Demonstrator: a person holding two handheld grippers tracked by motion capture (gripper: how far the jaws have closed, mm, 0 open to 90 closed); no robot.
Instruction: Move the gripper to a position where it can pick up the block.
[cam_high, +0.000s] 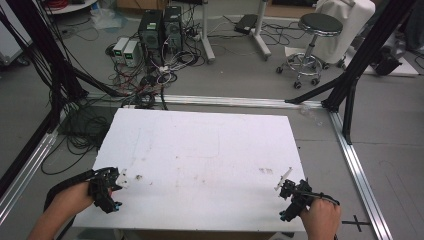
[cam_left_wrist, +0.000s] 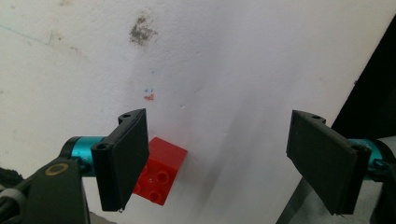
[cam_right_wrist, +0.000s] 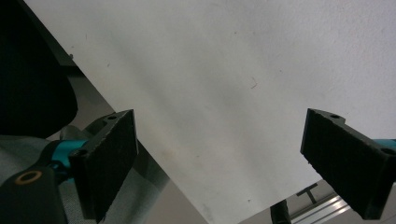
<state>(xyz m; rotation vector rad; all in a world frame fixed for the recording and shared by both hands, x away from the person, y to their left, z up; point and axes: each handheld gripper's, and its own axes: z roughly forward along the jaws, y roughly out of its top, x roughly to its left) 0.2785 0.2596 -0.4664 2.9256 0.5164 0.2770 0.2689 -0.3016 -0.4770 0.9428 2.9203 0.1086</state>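
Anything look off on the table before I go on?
Nothing spilled or broken. A red brick lies on the white table, tucked partly behind one jaw of the open left gripper rather than centred between the jaws. The tabletop has grey smudges. The right gripper is open, holding nothing.

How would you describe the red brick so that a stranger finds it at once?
Start at the white table and go to its near left corner, where the left gripper hangs open. The red brick lies on the table just behind that gripper's left jaw. It is the one brightly coloured, studded thing there.
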